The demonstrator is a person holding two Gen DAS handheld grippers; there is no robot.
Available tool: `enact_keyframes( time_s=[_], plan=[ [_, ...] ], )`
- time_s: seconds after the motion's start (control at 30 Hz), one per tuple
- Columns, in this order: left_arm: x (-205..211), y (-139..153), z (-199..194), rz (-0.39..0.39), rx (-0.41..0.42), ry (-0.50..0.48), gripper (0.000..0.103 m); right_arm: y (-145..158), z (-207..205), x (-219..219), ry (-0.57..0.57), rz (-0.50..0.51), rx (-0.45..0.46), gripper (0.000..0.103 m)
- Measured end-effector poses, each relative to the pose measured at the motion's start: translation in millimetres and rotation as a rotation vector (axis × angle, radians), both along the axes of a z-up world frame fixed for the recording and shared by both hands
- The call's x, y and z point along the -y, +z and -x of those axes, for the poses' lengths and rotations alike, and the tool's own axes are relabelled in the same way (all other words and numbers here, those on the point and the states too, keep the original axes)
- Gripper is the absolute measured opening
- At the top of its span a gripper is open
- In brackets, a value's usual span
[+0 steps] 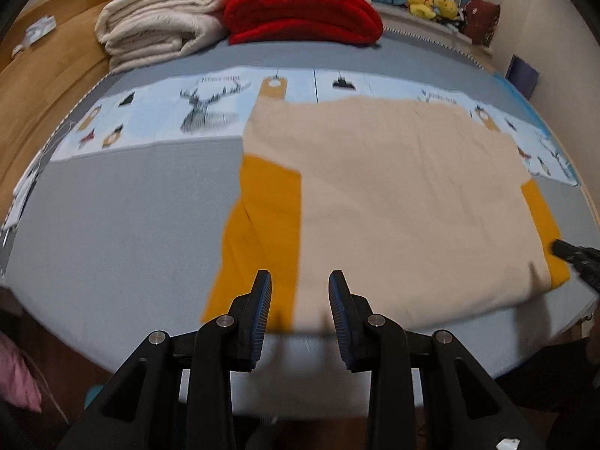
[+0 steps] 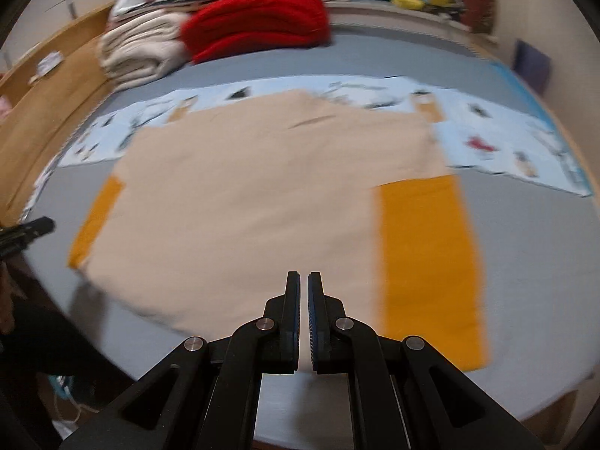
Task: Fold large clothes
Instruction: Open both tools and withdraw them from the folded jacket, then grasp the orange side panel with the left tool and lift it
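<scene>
A large beige and mustard-yellow garment [image 1: 405,202] lies flat on the grey bed, with yellow strips showing at both sides. It also shows in the right wrist view [image 2: 255,202]. My left gripper [image 1: 300,281] is open above the garment's near left edge, holding nothing. My right gripper [image 2: 304,281] has its jaws nearly closed just above the garment's near edge; no cloth shows between them. Its tip shows at the garment's right edge in the left wrist view [image 1: 562,249]. The left gripper's tip shows at the far left of the right wrist view [image 2: 37,227].
A folded cream blanket [image 1: 161,26] and a red blanket [image 1: 303,11] sit at the bed's far end. A light blue printed sheet strip [image 1: 168,112] crosses the bed behind the garment. A wooden bed frame [image 1: 45,86] runs along the left. Yellow plush toys [image 1: 431,0] sit at the back.
</scene>
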State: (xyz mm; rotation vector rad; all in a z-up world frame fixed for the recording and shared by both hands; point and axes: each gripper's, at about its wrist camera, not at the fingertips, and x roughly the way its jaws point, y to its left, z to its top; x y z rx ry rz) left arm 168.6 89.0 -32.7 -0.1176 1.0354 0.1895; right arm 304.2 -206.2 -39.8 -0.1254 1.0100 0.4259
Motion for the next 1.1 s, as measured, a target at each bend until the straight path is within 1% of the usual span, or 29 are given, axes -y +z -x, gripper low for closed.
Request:
enact_keyframes(
  time_s=[0.03, 0.13, 0.27, 0.33, 0.37, 0.4, 0.47, 0.57, 0.6, 0.63, 0.73, 0.8, 0.83, 0.87, 0.9, 0.93, 1.0, 1.1],
  plan=[
    [5.9, 0.7, 4.2, -0.009, 0.005, 0.002, 0.03, -6.7, 6.7, -15.9, 0.028, 0.017, 0.008, 0.005],
    [19.1, -2.5, 25.7, -0.038, 0.045, 0.009, 0.03, -29.6, 12.7, -41.6, 0.068, 0.076, 0.01, 0.005],
    [16.0, -19.2, 43.8, -0.001, 0.06, 0.028, 0.03, -77.0, 7.5, -47.8, 0.042, 0.171, -0.095, 0.005],
    [9.7, -32.2, 48.9, 0.033, 0.05, 0.043, 0.03, -87.8, 3.7, -41.5, 0.016, 0.184, -0.123, 0.005],
    [6.8, -38.9, 48.8, 0.046, 0.031, 0.051, 0.029, -89.4, 1.9, -40.9, 0.009, 0.19, -0.135, 0.005],
    [3.4, -44.1, 47.9, 0.07, 0.009, 0.066, 0.025, -89.1, 1.0, -42.1, 0.01, 0.195, -0.135, 0.005],
    [-2.2, -46.4, 44.5, 0.12, 0.015, 0.074, 0.025, -87.0, 2.0, -43.9, 0.027, 0.215, -0.12, 0.005],
    [-5.8, -51.7, 40.9, 0.12, 0.02, 0.072, 0.025, -82.6, 8.1, -41.8, 0.042, 0.251, -0.098, 0.005],
    [-10.2, -56.2, 39.4, 0.151, 0.01, 0.085, 0.025, -76.2, 9.3, -39.6, 0.036, 0.257, -0.086, 0.005],
    [-14.3, -59.1, 38.6, 0.19, 0.006, 0.101, 0.025, -66.6, 11.2, -36.9, 0.025, 0.24, -0.068, 0.005],
    [-32.8, -68.3, 39.0, 0.355, 0.023, 0.178, 0.025, -38.2, 18.0, -29.5, -0.013, 0.166, -0.034, 0.005],
    [-41.7, -73.8, 38.7, 0.446, 0.031, 0.221, 0.028, -28.0, 22.5, -26.0, -0.03, 0.124, -0.024, 0.005],
    [-47.8, -78.8, 38.5, 0.511, 0.029, 0.247, 0.032, -26.9, 25.3, -26.1, -0.032, 0.118, -0.022, 0.005],
    [-51.6, -81.3, 37.9, 0.546, 0.026, 0.261, 0.034, -28.4, 24.0, -28.8, -0.03, 0.119, -0.023, 0.005],
    [-56.9, -87.1, 38.3, 0.598, 0.019, 0.293, 0.037, -30.7, 23.7, -32.6, -0.026, 0.123, -0.024, 0.005],
    [-59.9, -90.5, 39.5, 0.621, 0.015, 0.318, 0.039, -35.2, 23.4, -34.3, -0.021, 0.132, -0.026, 0.006],
    [-64.5, -95.7, 40.3, 0.648, 0.005, 0.353, 0.043, -45.8, 22.8, -38.0, -0.014, 0.158, -0.03, 0.006],
    [-68.7, -103.6, 42.7, 0.69, -0.008, 0.391, 0.048, -67.9, 18.0, -35.7, -0.027, 0.181, -0.071, 0.006]
  ],
)
